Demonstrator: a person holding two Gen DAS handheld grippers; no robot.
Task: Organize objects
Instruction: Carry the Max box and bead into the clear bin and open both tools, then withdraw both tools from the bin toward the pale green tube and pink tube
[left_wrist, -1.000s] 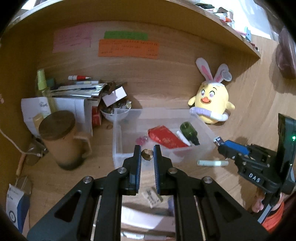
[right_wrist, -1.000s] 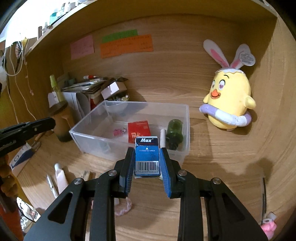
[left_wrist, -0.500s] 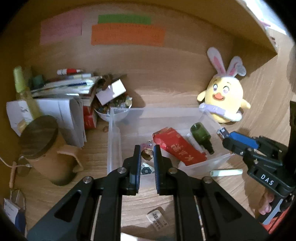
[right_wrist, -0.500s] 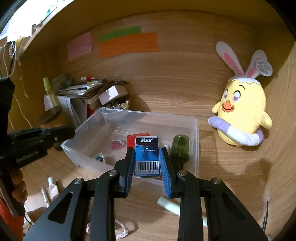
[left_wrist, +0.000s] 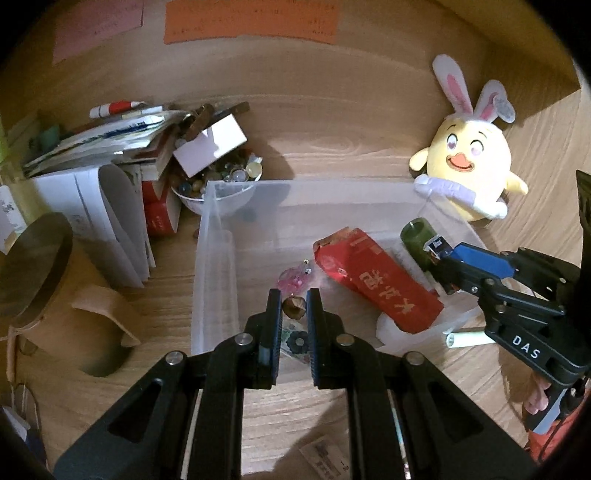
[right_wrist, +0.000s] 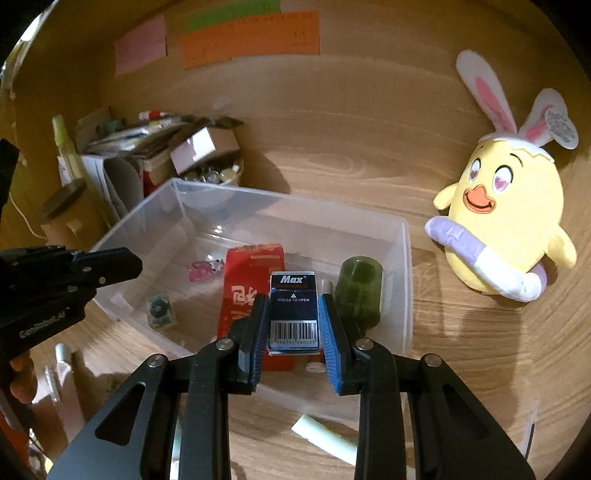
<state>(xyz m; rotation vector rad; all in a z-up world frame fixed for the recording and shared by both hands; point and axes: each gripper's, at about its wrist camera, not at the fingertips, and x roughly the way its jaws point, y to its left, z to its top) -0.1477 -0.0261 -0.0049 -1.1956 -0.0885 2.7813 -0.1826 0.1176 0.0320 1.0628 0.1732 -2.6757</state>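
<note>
A: Tongs first. Your left tongs (left_wrist: 292, 306) are pinching a small brown nut-like bead (left_wrist: 293, 307) right at their tips, nearly pressed together, above the near part of the clear plastic bin (left_wrist: 207, 258).

B: And your right tongs (right_wrist: 293, 325)?

A: You have them clamped on a dark blue Max box (right_wrist: 293, 310), barcode facing the camera, held above the bin's near wall.

B: What lies in your bin?

A: A red packet (left_wrist: 376, 280) lying flat in the middle, a green bottle (right_wrist: 360, 288) beside it toward the right wall, a pink trinket (left_wrist: 293, 278) and a small clear packet with a dark flower shape (right_wrist: 159, 308) nearer your left tongs.

B: Around the bin?

A: A yellow chick plush with rabbit ears (right_wrist: 506, 221) sits on the tabletop (right_wrist: 461, 350) to its right, apart from it. A white chalk-like stick (right_wrist: 325, 439) lies on the tabletop just in front of the bin. Behind its left corner you have a bowl of beads (left_wrist: 221, 177) beside a stack of papers (left_wrist: 110, 147), and a lidded wooden mug (left_wrist: 40, 258) stands further left.
</note>
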